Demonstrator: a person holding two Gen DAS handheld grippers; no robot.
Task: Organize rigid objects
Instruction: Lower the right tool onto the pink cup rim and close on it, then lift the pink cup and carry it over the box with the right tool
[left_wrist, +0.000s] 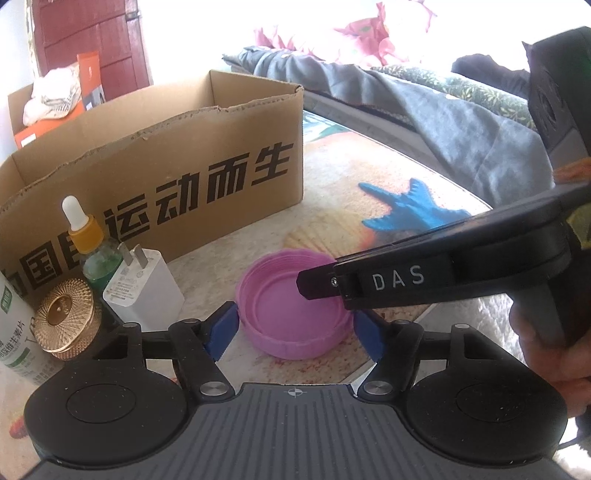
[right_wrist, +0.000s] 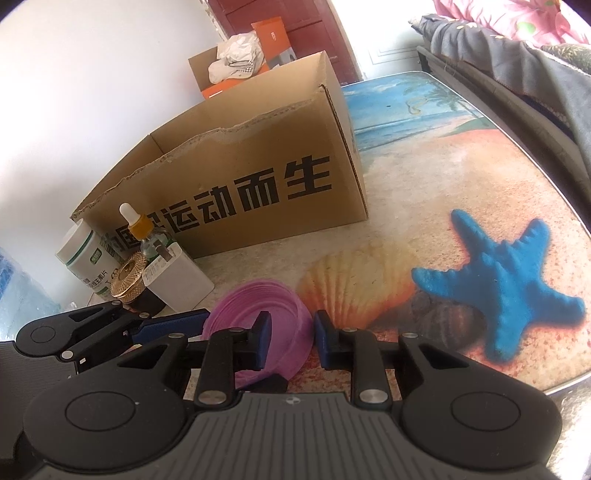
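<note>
A pink plastic lid (left_wrist: 291, 314) lies open side up on the beach-print table. My left gripper (left_wrist: 295, 328) straddles it, one blue pad (left_wrist: 225, 325) against each side. My right gripper (right_wrist: 293, 339) comes in from the right and is shut on the lid's (right_wrist: 251, 310) right rim, one finger inside the wall and one outside. In the left wrist view its black finger (left_wrist: 317, 286) reaches over the lid. A dropper bottle (left_wrist: 86, 236), a white charger (left_wrist: 142, 291), a gold-capped jar (left_wrist: 66, 321) and a white bottle (left_wrist: 18, 332) stand close together at the left.
An open cardboard box (right_wrist: 240, 177) with black lettering stands behind the small items. A second box (right_wrist: 221, 74) with cloth and an orange carton is further back. Bedding (right_wrist: 535, 74) runs along the table's right side. The table edge (right_wrist: 576, 380) curves at near right.
</note>
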